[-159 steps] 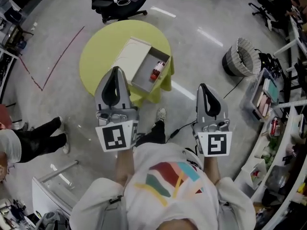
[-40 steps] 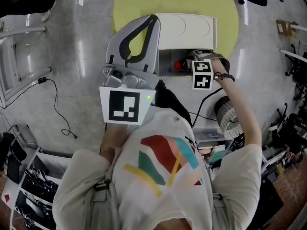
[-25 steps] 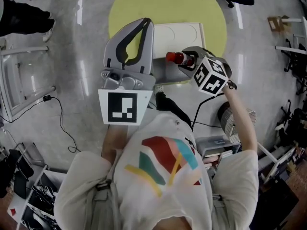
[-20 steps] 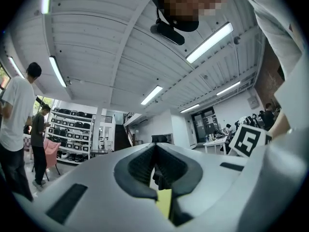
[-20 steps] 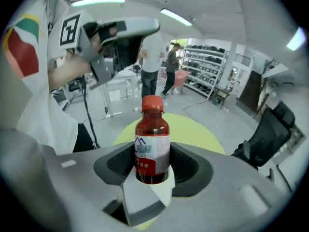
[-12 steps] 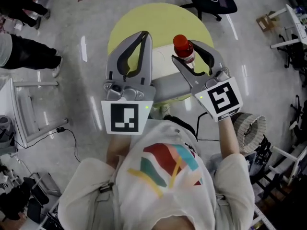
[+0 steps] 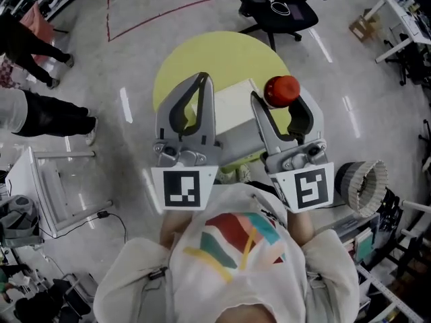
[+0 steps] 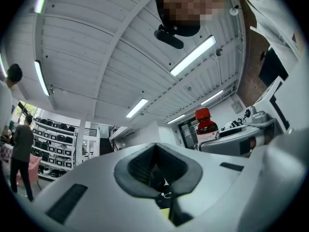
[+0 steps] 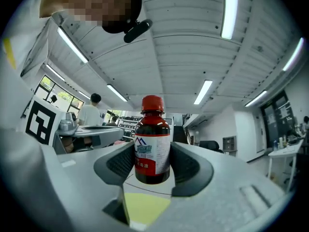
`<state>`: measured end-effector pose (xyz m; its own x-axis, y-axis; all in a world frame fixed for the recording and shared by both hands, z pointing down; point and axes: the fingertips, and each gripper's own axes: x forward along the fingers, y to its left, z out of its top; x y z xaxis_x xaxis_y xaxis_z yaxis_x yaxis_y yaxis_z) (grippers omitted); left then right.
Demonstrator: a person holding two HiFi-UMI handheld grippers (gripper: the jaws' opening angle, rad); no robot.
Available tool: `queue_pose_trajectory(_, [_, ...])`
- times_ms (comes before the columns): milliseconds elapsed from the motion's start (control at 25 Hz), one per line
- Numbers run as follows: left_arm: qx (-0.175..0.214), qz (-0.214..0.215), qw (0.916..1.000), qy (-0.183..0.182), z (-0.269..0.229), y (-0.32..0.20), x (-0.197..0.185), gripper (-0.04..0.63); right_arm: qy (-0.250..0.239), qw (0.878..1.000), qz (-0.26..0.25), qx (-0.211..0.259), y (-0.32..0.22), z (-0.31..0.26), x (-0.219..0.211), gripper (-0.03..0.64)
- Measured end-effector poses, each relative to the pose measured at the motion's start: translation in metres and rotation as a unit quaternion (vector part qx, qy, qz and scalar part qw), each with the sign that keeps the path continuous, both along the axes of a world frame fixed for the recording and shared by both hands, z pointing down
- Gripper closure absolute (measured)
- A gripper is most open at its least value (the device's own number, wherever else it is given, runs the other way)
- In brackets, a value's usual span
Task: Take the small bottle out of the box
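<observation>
The small bottle [image 7: 281, 91], dark brown with a red cap and a white label, is held upright in the air above the table, and my right gripper [image 7: 279, 105] is shut on its body. In the right gripper view the bottle [image 9: 152, 141] stands between the two dark pads [image 9: 189, 167]. My left gripper [image 7: 199, 86] hangs beside it to the left, shut with nothing in it. From the left gripper view the bottle [image 8: 206, 128] shows at the right. The white box [image 7: 232, 106] lies on the round yellow-green table [image 7: 222, 52], partly hidden under both grippers.
A black office chair [image 7: 279, 9] stands beyond the table. A wire waste basket [image 7: 363, 187] is at the right. A person's legs [image 7: 40, 116] and a white metal frame [image 7: 50, 187] are at the left. Red tape [image 7: 161, 15] marks the floor.
My right gripper took hold of the bottle inside the box, lifted it out and turned it upright, high over the table. The left gripper stayed shut and hardly moved.
</observation>
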<state>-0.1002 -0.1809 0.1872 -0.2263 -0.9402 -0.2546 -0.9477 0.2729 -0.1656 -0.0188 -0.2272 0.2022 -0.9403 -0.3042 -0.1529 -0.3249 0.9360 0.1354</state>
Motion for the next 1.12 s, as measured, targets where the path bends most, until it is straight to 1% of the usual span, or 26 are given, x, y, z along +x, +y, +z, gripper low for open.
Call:
queue_pose_trajectory(200, [0.002, 0.002, 1.0, -0.006, -0.001, -0.001, 0.006, 0.58, -0.008, 1.0, 0.021, -0.011, -0.006, 0.004, 0.017, 0.403])
queue_pose_trajectory(400, [0.003, -0.002, 1.0, -0.008, -0.005, -0.001, 0.01, 0.58, -0.009, 1.0, 0.023, -0.018, -0.007, 0.007, 0.021, 0.403])
queue_pose_trajectory(1120, [0.001, -0.009, 0.9999, -0.008, -0.005, 0.003, 0.014, 0.58, -0.01, 1.0, 0.023, -0.003, -0.005, 0.003, 0.025, 0.403])
